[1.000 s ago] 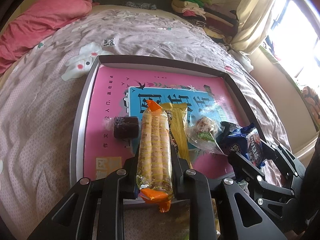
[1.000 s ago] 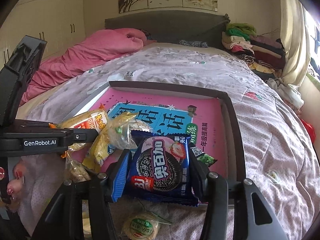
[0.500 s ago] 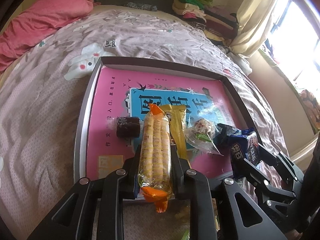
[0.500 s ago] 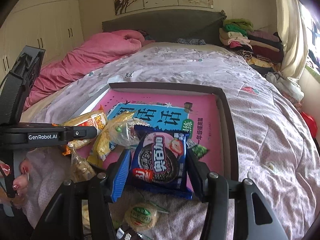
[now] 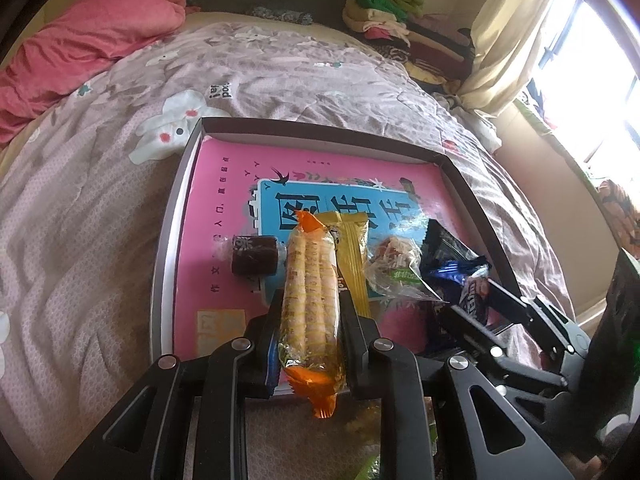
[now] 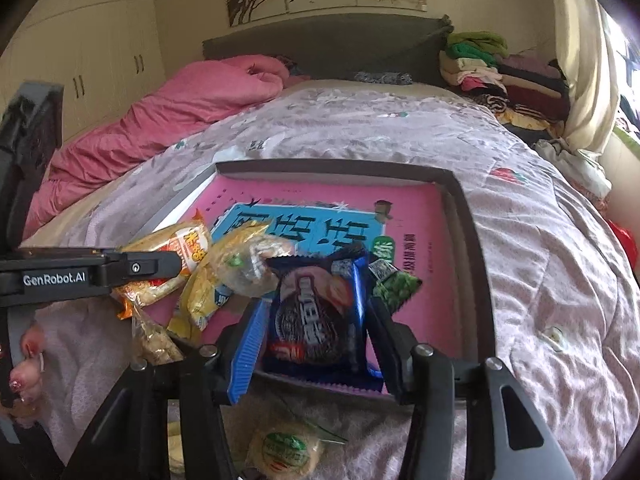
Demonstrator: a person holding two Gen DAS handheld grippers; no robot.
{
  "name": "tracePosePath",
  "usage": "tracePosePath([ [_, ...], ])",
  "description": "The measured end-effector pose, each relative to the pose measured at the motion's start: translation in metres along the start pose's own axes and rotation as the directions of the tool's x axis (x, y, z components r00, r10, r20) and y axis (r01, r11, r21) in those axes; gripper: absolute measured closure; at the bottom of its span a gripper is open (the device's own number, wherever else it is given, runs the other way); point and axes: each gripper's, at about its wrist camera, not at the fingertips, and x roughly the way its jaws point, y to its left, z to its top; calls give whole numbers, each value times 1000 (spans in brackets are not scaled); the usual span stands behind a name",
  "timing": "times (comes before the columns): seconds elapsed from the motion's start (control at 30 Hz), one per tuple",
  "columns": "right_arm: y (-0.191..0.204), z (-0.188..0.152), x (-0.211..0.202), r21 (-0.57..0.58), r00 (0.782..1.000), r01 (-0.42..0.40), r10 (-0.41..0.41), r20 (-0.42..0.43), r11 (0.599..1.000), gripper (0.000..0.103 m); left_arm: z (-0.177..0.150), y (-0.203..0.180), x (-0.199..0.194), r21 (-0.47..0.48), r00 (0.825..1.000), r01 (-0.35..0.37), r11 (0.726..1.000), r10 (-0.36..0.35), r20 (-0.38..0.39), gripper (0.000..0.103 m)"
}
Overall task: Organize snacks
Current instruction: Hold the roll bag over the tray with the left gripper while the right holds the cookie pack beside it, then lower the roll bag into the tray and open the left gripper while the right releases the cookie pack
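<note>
My left gripper [image 5: 311, 300] is shut on a long clear packet of yellow wafer rolls with orange ends [image 5: 310, 276], held over the near edge of the grey tray [image 5: 316, 128]. My right gripper [image 6: 316, 306] has a dark blue cookie packet [image 6: 316, 320] between its fingers; its jaws are closing and press on the packet's sides. That packet hangs over the tray's near right part [image 6: 332, 168]. In the left wrist view the right gripper [image 5: 480, 304] sits just to the right.
In the tray, on a pink and blue book cover, lie a brown candy [image 5: 253, 254], a yellow bar [image 5: 352, 256], a clear-wrapped snack [image 5: 394, 264] and a green packet [image 6: 394, 286]. A round green-labelled cake [image 6: 286, 450] lies on the bedspread. A hand [image 6: 24, 364] is at the left.
The right jaws have drawn in a little on the blue packet, which now stands narrower and more tilted. The left gripper and its wafer packet have stayed put.
</note>
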Motion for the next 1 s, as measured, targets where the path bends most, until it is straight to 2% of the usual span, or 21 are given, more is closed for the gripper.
tracePosePath([
  [0.33, 11, 0, -1, -36, 998, -55, 55, -3, 998, 51, -2, 0, -4, 1, 1000, 6, 1000, -6, 2, 69],
  [0.53, 10, -1, -5, -19, 999, -52, 52, -1, 998, 51, -1, 3, -7, 2, 1000, -23, 1000, 23, 14, 60],
  [0.83, -1, -1, -13, 20, 999, -32, 32, 14, 999, 51, -2, 16, -9, -14, 999, -52, 999, 52, 16, 57],
  [1.0, -6, 1, -19, 36, 999, -10, 9, 31, 999, 47, -2, 18, -10, -18, 998, -53, 998, 54, 17, 54],
])
